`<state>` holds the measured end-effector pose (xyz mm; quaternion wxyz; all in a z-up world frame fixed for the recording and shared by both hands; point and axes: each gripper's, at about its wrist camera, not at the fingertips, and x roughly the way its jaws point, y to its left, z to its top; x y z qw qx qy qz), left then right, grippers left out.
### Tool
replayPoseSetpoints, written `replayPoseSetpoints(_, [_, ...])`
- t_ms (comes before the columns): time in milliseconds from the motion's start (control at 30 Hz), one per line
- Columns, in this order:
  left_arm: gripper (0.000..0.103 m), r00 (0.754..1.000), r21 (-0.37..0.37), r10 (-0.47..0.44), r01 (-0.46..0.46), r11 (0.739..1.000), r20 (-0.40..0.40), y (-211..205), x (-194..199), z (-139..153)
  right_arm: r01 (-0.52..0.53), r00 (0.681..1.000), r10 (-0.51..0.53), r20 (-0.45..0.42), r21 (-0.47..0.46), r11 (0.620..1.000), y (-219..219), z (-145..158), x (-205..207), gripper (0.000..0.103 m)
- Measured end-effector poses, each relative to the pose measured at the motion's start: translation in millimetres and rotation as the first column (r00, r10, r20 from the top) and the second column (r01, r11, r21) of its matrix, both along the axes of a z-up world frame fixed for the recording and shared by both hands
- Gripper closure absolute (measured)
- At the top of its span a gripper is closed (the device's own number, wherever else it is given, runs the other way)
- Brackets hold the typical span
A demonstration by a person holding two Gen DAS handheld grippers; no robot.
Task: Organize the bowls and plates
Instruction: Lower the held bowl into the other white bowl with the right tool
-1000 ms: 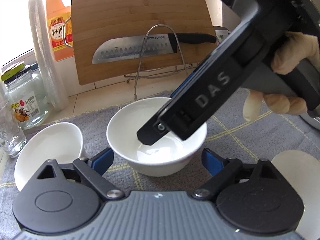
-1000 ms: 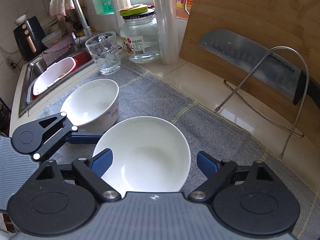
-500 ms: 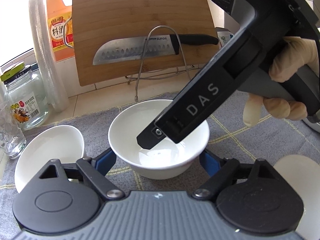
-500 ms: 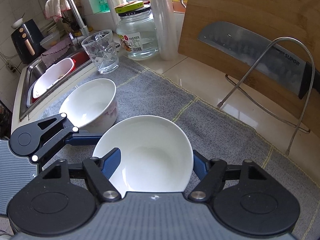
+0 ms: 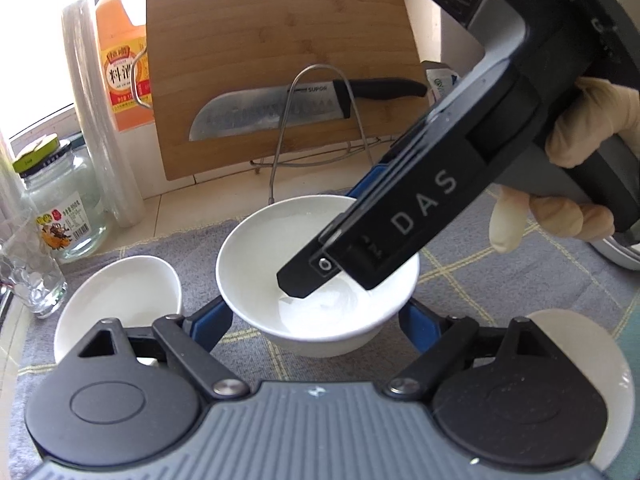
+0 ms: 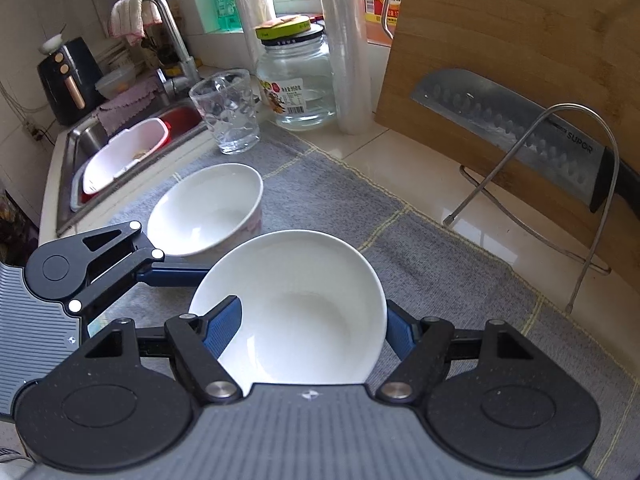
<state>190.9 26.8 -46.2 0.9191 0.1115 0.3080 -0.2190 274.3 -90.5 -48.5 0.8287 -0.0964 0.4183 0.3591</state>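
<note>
A white bowl (image 5: pixel 320 280) (image 6: pixel 296 308) stands on a grey cloth (image 5: pixel 500 280). My left gripper (image 5: pixel 318 312) reaches it from the near side, its blue pads resting against the bowl's lower sides. My right gripper (image 6: pixel 310 328) (image 5: pixel 328 236), held by a gloved hand (image 5: pixel 592 120), comes down from the upper right and is shut on the same bowl, its pads on the rim at both sides. A second white bowl (image 5: pixel 120 300) (image 6: pixel 204 208) sits just left of it. A white plate (image 5: pixel 580 344) lies at the right, partly hidden by the left gripper's body.
A wooden cutting board (image 5: pixel 280 60) with a knife (image 5: pixel 280 108) leans on a wire stand (image 6: pixel 580 200) behind the cloth. A drinking glass (image 6: pixel 226 116), a jar (image 6: pixel 296 80) and a roll of film (image 6: pixel 348 40) stand at the back left. The sink (image 6: pixel 120 152) lies beyond.
The right gripper's jaws have come together onto the bowl's rim. The left gripper has edged closer to the bowl. Both bowls stay in place.
</note>
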Motion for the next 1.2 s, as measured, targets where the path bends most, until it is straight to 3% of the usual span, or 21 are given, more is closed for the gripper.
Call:
replayPoseSetpoints(667, [0.013, 0.996, 0.011, -0.078, 0.078, 0.997, 0.042, -14, -67, 38, 0.008, 1.000, -0.009, 0.024, 0.064, 0.998, -32, 50, -78, 0.023])
replayPoseSetpoints(1200, [0.013, 0.990, -0.032, -0.144, 0.144, 0.989, 0.003, -33, -105, 44, 0.037, 0.999, -0.037, 0.003, 0.035, 0.999, -63, 55, -125, 0.023])
